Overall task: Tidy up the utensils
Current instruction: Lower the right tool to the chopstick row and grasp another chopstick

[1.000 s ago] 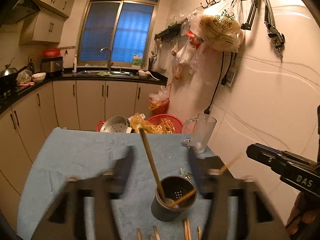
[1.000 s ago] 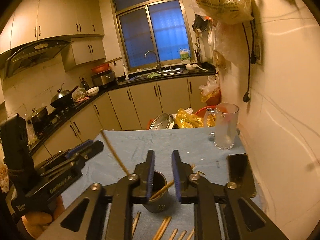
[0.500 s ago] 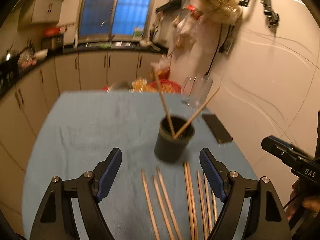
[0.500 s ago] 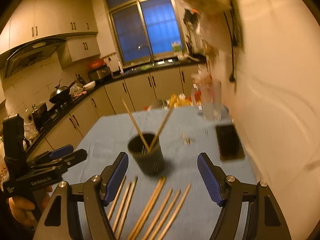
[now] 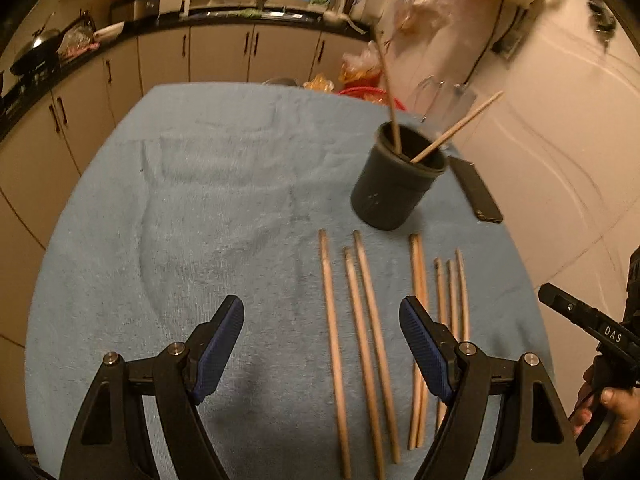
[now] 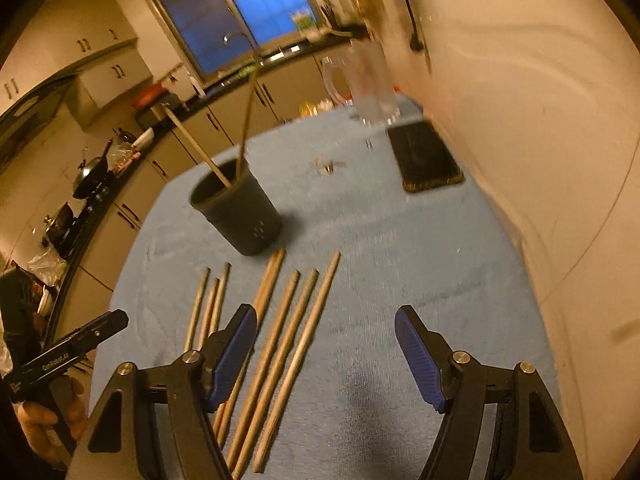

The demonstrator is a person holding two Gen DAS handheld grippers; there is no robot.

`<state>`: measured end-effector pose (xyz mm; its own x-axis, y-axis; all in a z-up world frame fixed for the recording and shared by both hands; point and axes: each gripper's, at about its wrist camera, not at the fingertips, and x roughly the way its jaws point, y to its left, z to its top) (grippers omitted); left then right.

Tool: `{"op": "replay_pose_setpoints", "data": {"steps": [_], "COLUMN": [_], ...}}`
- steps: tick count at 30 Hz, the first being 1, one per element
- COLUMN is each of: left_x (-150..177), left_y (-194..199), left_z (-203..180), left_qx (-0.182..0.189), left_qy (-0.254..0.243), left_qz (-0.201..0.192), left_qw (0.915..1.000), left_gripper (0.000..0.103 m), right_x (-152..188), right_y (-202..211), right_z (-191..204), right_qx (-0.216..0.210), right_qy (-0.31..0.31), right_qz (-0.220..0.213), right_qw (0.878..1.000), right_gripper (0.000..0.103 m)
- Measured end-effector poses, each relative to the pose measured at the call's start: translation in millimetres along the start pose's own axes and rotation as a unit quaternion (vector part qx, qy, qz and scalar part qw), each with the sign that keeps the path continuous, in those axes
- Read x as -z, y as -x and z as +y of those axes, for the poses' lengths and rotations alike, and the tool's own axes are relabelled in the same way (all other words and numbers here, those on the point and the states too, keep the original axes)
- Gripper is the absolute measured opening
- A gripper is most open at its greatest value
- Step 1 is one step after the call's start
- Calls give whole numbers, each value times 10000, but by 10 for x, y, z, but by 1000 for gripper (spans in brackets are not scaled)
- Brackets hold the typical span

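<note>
A dark cup [image 5: 394, 184] [image 6: 236, 208] stands on the blue towel [image 5: 200, 220] with two chopsticks [image 5: 456, 128] leaning in it. Several loose chopsticks [image 5: 368, 340] [image 6: 276, 340] lie side by side in front of the cup. My left gripper [image 5: 320, 312] hangs open above their near ends, with three sticks running between its fingers and nothing gripped. My right gripper [image 6: 325, 316] is open too, over the right side of the row. Its left finger [image 6: 234, 344] covers part of one stick.
A black phone [image 5: 476, 192] [image 6: 428, 160] lies by the wall, right of the cup. A glass mug [image 6: 368, 88] stands behind it, with small bits [image 6: 328, 166] nearby. A hand [image 5: 600, 404] [image 6: 40, 420] holds each other gripper at the frame edges. Kitchen cabinets run behind.
Both grippers have pulled back from the cup, sunk and tipped down toward the loose chopsticks. The right jaws went from nearly shut to wide; the left widened too. Two chopsticks stay in the cup.
</note>
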<state>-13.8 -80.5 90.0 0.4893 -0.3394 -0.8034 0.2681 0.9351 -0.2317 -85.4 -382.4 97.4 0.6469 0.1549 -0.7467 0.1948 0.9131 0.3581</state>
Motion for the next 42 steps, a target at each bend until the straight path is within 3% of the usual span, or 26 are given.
{"op": "replay_pose_setpoints", "data": {"steps": [14,19,21,27,33,42], "left_x": [-379,-498,-537,-586,-665,-750], "left_y": [-562,-746,-826,-1090,-1205,-1384], "left_z": [-80,-107,-111,-93,-15,-4], "left_qx": [-294,-338,-371,-337,-306,-362], "left_qy": [-212,-250,-268,-221,-70,-66], "left_qz": [651,860,948,1290,1349,1467], "left_qw": [9972,9954,9944,9908,9904,9885], "left_gripper": [81,80,80,61,56,46], "right_x": [-233,-328,-357,-439,-499,-548], "right_y": [-404,-602,-707,-970,-1126,-1238], "right_z": [51,44,29,17,106,132], "right_qx": [137,190,154,86,191,476], "right_qy": [-2,-46,-114,-370,-302,-201], "right_qz": [339,583,756,1036,1153,1215], "right_qw": [9993,9981,9970,9939,9927,9912], "right_gripper": [73,61,50,41,33,30]}}
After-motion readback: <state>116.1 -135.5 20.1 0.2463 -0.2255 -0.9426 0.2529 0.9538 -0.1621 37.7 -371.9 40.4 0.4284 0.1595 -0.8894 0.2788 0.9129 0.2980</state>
